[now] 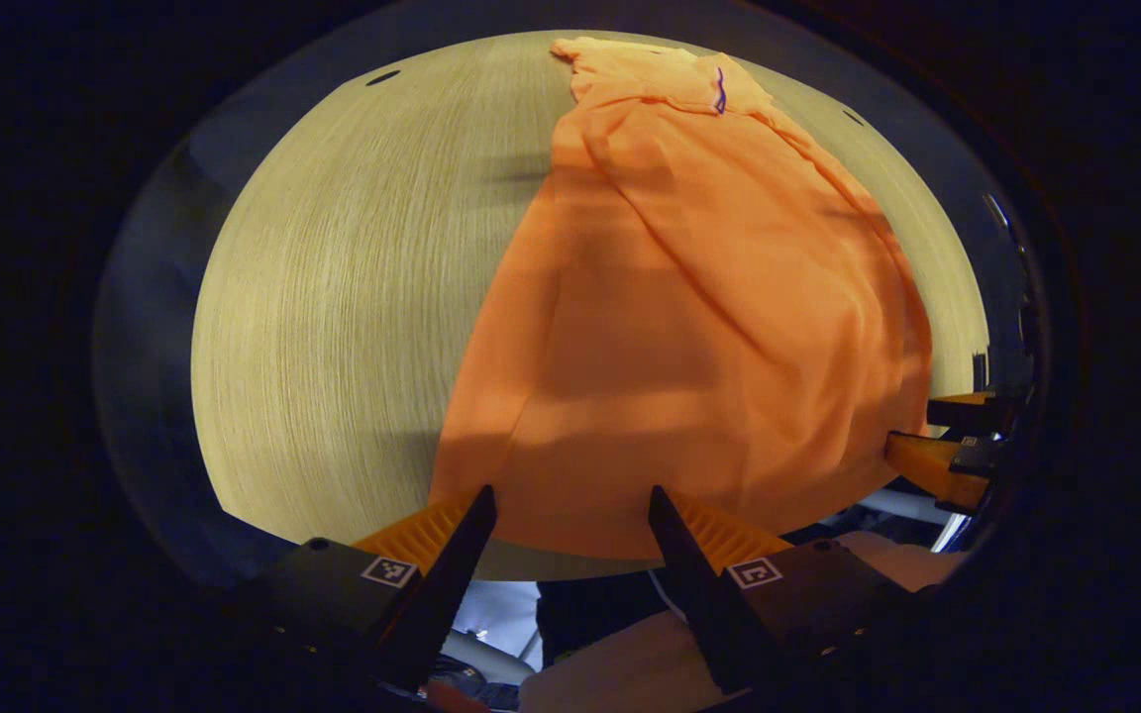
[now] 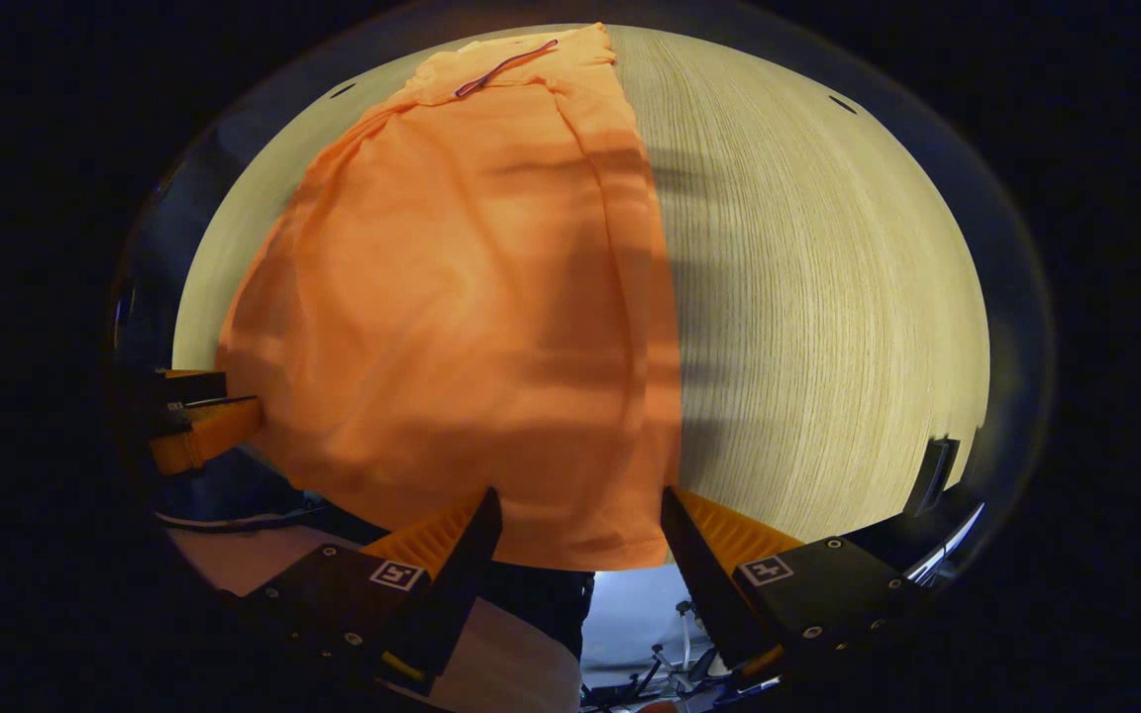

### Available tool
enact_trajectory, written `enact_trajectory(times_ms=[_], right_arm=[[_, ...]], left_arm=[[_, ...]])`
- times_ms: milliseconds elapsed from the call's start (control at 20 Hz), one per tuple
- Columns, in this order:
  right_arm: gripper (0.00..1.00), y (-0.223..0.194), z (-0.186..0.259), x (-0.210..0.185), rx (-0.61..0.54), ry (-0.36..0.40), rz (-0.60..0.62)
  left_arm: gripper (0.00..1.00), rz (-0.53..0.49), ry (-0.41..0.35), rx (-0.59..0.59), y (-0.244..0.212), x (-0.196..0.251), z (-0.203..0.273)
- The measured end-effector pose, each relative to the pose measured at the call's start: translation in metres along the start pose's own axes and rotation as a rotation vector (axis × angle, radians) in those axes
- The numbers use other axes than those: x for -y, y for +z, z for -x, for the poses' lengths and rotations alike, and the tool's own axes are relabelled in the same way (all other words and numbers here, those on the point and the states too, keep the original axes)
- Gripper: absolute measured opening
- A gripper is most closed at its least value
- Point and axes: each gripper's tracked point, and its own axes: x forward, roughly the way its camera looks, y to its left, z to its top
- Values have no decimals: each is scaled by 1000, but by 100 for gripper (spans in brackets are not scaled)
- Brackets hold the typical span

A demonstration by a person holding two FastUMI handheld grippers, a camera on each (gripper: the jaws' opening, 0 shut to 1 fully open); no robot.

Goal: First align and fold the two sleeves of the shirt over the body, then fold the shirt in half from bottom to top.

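An orange shirt [image 1: 670, 327] lies lengthwise on the light wood table [image 1: 333, 297], collar at the far end and hem at the near edge. It looks narrow, with its sleeves folded in over the body. My left gripper [image 1: 570, 505] stands open at the hem's left corner, the cloth edge showing between its fingers. In the right gripper view the shirt [image 2: 452, 317] covers the table's left half, and my right gripper [image 2: 580, 505] is open at the hem's right corner. Each gripper also shows from the other's camera: the right gripper [image 1: 937, 451] and the left gripper [image 2: 199, 426].
The table's near edge [image 1: 531, 569] runs just under both grippers, and the person's legs and the floor lie below it. Bare wood [image 2: 828, 297] lies right of the shirt, as well as on its left. Small dark holes [image 1: 382, 76] mark the table's far corners.
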Motion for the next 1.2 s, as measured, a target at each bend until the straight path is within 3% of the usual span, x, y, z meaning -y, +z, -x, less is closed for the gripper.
enact_trajectory(times_ms=[250, 450, 500, 600, 650, 700, 750, 800, 850, 950, 1000, 1200], right_arm=[[99, -4, -2, 0, 8, -19, -20], [99, -8, -2, -6, 5, -20, -10], [96, -9, 0, -8, 0, -20, -8], [78, -10, 0, -10, 8, -20, 12], [53, -10, 0, -11, 12, -20, 17], [48, -10, 0, -11, 17, -15, 10], [24, -10, 0, -12, 20, -4, 2], [22, -9, 0, -15, 25, 21, -19], [11, -10, 0, -17, 22, 41, -28], [10, -9, 4, -18, 42, 67, -65], [1, -13, 1, -19, 24, 78, -51], [1, -9, 8, -19, 35, 78, -38]], left_arm=[[100, 7, 8, -2, 0, 5, -2], [98, 38, -10, 5, -1, 7, -2], [92, 63, -7, 7, -3, 8, -6], [81, 72, -11, -7, -3, 10, -1], [73, 64, -10, -12, -3, 14, -3], [51, 53, -12, -12, -5, 17, -3], [39, 46, -17, -8, -5, 19, -1], [19, 42, -17, -1, -6, 20, -3], [12, 37, -22, 9, -7, 19, 0], [12, 58, -39, 46, -6, 18, 1], [1, 62, -51, 54, -10, 18, 1], [1, 116, -81, 46, -7, 18, -1]])
